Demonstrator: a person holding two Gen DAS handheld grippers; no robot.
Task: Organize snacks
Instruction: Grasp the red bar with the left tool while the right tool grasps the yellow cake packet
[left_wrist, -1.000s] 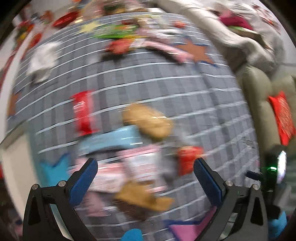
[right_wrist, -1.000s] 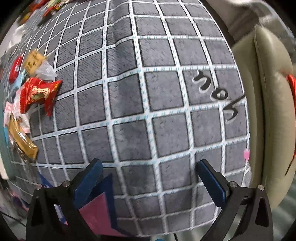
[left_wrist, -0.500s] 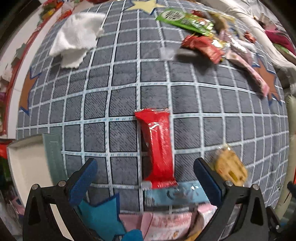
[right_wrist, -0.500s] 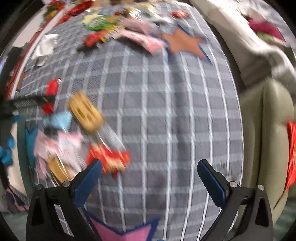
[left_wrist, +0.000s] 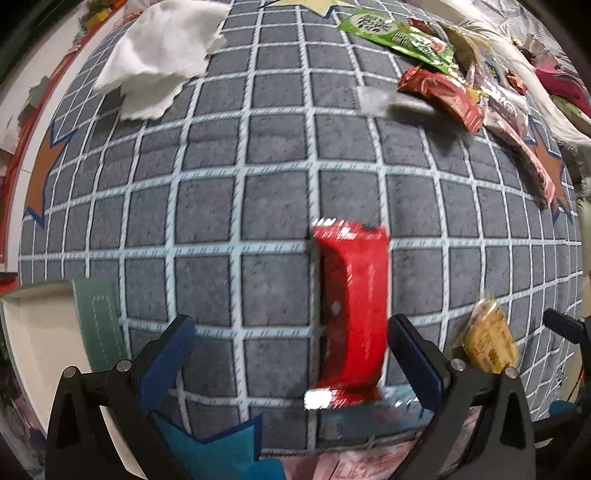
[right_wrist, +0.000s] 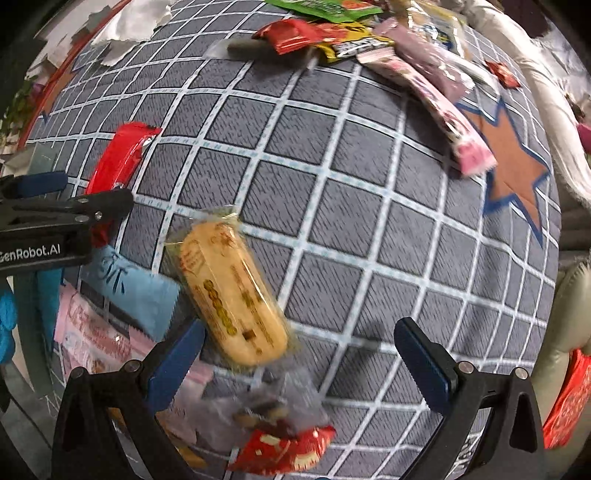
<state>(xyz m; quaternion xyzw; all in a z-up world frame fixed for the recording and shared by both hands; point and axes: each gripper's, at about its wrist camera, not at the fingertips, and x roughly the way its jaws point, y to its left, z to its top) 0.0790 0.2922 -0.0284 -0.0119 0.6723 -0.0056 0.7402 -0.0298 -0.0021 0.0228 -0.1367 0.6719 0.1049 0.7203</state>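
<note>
Hovering with my left claw (left_wrist: 288, 354) spread wide and empty, I have the red snack bar (left_wrist: 351, 310) lying lengthwise between the jaws, much nearer the right-hand one than the left. To take it well I judge I should slide the claw a little to the right so the bar sits midway, then come straight down and pinch across its narrow width, low enough to catch the bar itself and not only the crinkly wrapper. The surface under it is a grey checked mat (left_wrist: 221, 206) (soft-looking, so pressing in slightly should do no harm). Just below the bar's near end lies a pale blue packet (left_wrist: 373, 417); I should keep my right jaw clear of it. Off to my left is the corner of a white tray (left_wrist: 40, 328), a likely place for sorted snacks, though I cannot be sure.

My right claw (right_wrist: 295, 358) is also wide open and holds nothing; a yellow wrapped cake (right_wrist: 229, 291) lies between its jaws, close to the left one. Far ahead sits a heap of snacks (right_wrist: 354, 33).
</note>
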